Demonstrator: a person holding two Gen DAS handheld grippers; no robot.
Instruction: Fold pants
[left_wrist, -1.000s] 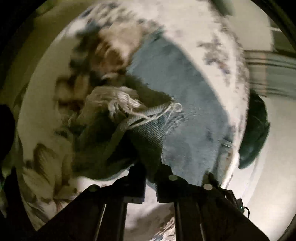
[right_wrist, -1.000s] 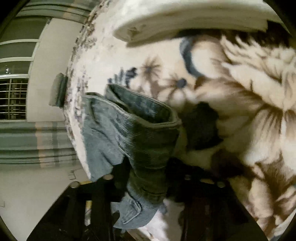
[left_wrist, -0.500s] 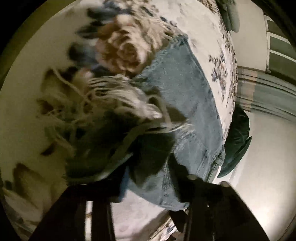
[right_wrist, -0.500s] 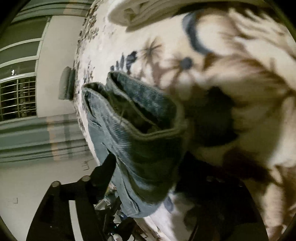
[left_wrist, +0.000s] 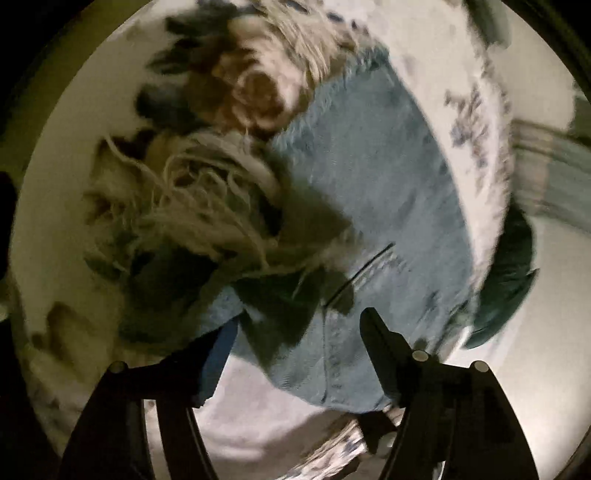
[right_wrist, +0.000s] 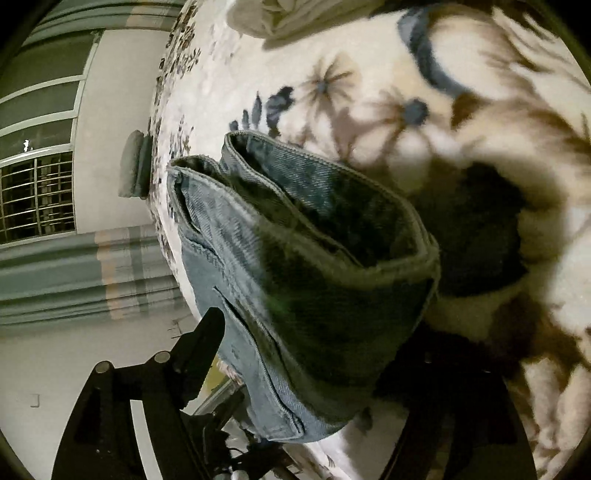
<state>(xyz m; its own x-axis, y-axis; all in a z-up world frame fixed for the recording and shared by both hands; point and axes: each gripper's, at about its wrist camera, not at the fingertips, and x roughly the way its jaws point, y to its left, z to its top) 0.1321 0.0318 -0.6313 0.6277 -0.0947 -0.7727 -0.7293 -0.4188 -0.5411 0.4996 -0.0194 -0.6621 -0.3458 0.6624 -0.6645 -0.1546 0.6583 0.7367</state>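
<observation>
in the left wrist view the left tool (left_wrist: 295, 354) stands wide, the frayed hem of the jeans (left_wrist: 369, 192) lying between its fingers on the floral bed (left_wrist: 476, 92), while in the right wrist view the right tool (right_wrist: 314, 354) gapes wide around the folded denim.

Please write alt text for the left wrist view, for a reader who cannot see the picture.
Light blue jeans lie on a floral blanket, with a frayed hem bunched to the left. The left tongs are open, their dark fingers on either side of the denim edge. The image is blurred.
</observation>
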